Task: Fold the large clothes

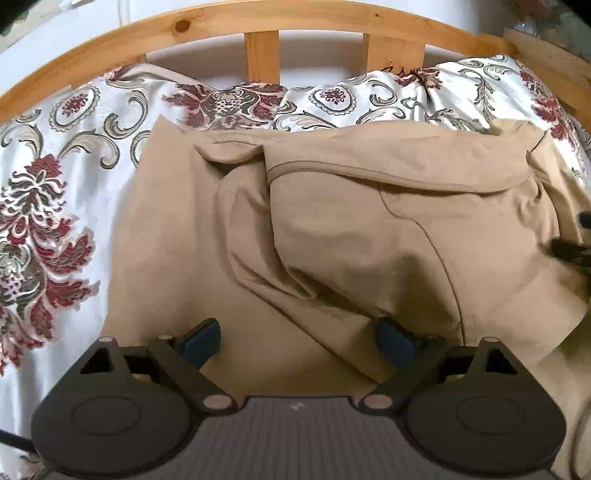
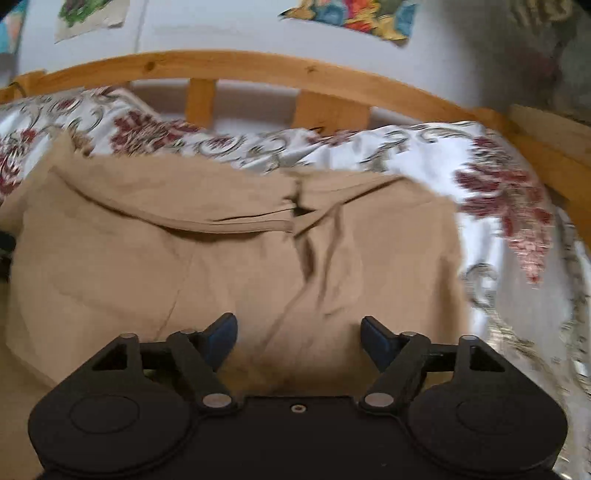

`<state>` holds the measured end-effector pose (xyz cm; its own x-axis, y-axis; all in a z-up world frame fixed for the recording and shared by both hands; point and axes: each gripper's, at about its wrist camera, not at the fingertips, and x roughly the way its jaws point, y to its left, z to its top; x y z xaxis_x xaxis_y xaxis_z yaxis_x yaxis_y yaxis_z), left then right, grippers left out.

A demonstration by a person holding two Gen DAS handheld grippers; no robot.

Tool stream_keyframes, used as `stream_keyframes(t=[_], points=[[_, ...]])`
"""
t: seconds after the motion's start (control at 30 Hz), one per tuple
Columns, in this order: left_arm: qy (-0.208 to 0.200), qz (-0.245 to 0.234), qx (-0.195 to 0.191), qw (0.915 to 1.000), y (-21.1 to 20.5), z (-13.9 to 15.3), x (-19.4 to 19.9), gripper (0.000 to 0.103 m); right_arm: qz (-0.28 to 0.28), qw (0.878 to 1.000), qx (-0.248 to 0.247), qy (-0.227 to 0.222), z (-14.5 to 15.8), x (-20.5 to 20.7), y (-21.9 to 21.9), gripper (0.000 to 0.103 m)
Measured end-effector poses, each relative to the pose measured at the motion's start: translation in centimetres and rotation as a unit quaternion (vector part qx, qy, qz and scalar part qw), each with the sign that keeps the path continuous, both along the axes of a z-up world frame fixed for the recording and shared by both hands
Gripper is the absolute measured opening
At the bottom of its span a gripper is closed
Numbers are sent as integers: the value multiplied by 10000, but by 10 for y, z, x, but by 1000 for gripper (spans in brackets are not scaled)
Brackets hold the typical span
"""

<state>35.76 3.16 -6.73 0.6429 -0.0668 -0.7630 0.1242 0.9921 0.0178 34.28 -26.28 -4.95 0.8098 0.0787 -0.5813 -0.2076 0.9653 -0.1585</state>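
A large tan garment (image 1: 351,229) lies folded over itself on a flowered bedspread (image 1: 55,192), its upper layer creased with a seam across the far side. My left gripper (image 1: 297,341) hovers over its near part, jaws wide apart, nothing between the blue pads (image 1: 201,341). In the right wrist view the same tan garment (image 2: 221,266) fills the middle, with a folded flap along its far edge. My right gripper (image 2: 299,341) stands open above the cloth, pads clear of it. The right gripper's dark tip (image 1: 570,251) shows at the right edge of the left wrist view.
A wooden slatted headboard (image 1: 258,22) runs behind the bed, against a white wall. The bedspread (image 2: 498,206) lies rumpled beyond and to the right of the garment. Colourful pictures (image 2: 354,14) hang on the wall. A wooden side rail (image 2: 546,147) bounds the bed's right side.
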Motion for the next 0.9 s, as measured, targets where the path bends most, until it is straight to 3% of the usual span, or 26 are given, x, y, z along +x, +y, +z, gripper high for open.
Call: stream_keyframes(t=[0.2,0.37,0.5,0.7,0.9], points=[[-110,11,-324,9994,-3,6,-32,101,270,9984,-55,-501,33,-82,-23,101],[-264,-95,-94,9996,-19,18,-78,102,108,9987,-228,-434,41,-144,-36,102],[-329,-519,216,9979,-41,27,-124,102,-175,9990,-67,-394,51,-193,-47,102],[-173,-1137,516,9920,-62,32,-181,102,-367,9975,-297,-523,56,-271,-52,102],[-235,-1112,690,9911,-62,25,-216,102,-770,9965,-243,-218,47,-295,-58,102]])
